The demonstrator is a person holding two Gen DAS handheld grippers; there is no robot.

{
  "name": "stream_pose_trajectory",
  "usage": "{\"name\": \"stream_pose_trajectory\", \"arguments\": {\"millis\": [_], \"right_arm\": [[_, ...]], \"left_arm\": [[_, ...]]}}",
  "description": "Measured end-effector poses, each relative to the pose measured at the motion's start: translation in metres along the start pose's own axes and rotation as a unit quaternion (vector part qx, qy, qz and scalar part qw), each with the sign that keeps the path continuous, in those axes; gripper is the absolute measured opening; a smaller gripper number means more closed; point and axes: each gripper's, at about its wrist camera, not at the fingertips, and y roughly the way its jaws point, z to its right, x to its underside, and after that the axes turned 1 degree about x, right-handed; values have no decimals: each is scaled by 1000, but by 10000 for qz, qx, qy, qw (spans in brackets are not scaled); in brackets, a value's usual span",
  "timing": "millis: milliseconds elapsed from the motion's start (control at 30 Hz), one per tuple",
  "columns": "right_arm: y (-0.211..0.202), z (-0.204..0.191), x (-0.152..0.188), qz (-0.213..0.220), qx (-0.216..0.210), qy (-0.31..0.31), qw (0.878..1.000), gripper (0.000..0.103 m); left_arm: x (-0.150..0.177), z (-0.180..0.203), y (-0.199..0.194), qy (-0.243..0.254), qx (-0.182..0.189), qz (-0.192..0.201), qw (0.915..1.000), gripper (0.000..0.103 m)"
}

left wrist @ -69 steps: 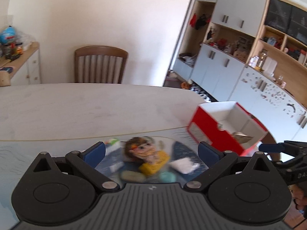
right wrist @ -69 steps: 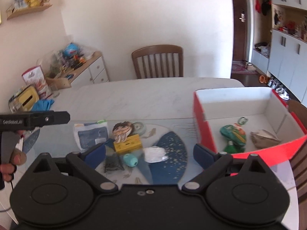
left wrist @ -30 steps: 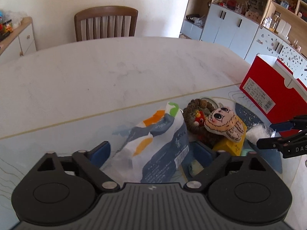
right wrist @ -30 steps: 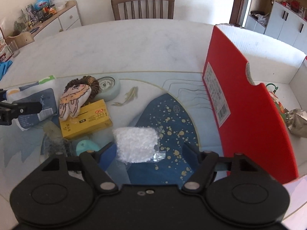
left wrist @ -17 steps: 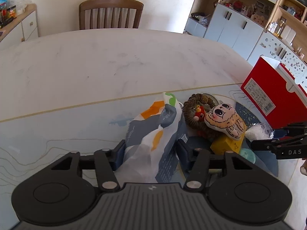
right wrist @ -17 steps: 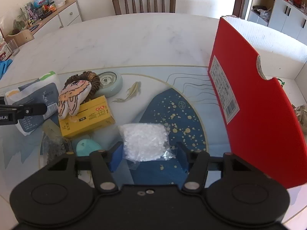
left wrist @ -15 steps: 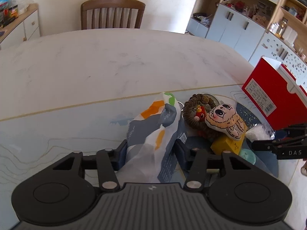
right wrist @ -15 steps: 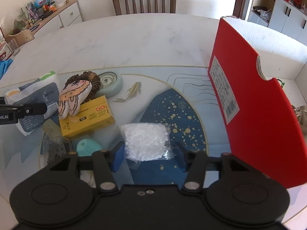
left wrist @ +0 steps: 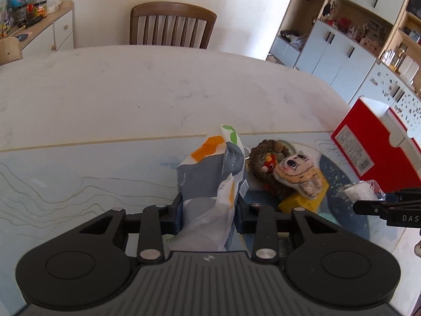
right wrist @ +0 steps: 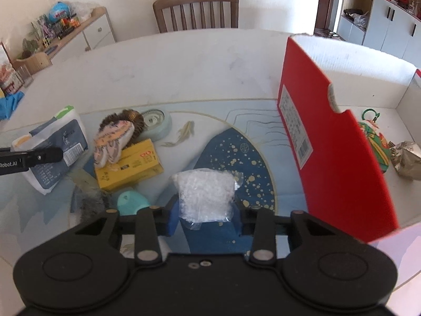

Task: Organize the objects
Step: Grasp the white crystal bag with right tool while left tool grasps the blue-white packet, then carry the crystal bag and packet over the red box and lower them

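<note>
The left gripper (left wrist: 209, 208) has its jaws pressed into the sides of a soft grey-and-white pouch (left wrist: 213, 181), pinched low so the crumpled top stands up clear of the table; from the right wrist view the pouch (right wrist: 54, 152) looks to sit at the left end of the clutter with the left finger laid across it. The right gripper (right wrist: 204, 217) is squeezed on a clear bag (right wrist: 205, 192) of white bits, gripped at its near end, so most of it sticks out ahead over the blue patch of the mat (right wrist: 236, 158). Between the two lie the leftovers: a plush face (right wrist: 113, 139) leaning on a yellow box (right wrist: 131, 166), a brown ring (left wrist: 263, 158) behind it, a round tin (right wrist: 156, 122), and a teal lump (right wrist: 131, 202) near the right jaws. Just right of the bag stands the red box (right wrist: 329, 144), open-topped, with a green toy (right wrist: 373, 142) and a crinkled foil wad (right wrist: 407, 158) already inside. I'd guess both loads are bound for it, and its tall near wall means each must be lifted over the rim.
</note>
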Motion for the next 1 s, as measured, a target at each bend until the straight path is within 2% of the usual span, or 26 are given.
{"name": "stream_pose_trajectory", "arguments": {"millis": [200,467,767,1000], "right_arm": [[-28,6,-1,185,-113,174,9996,37],[-70,17,-8,491,-292,437,9974,37],[-117,36,-16,776,-491,594,9940,37],[-144,69,-19,1015,-473,717,9911,37]], "left_arm": [[-9,17,-29,-229,167,250,9993,35],[-20,66,-62,-109,445,470,9978,35],[-29,126,-80,63,613,479,9969,35],[-41,178,-81,253,893,519,9943,35]]}}
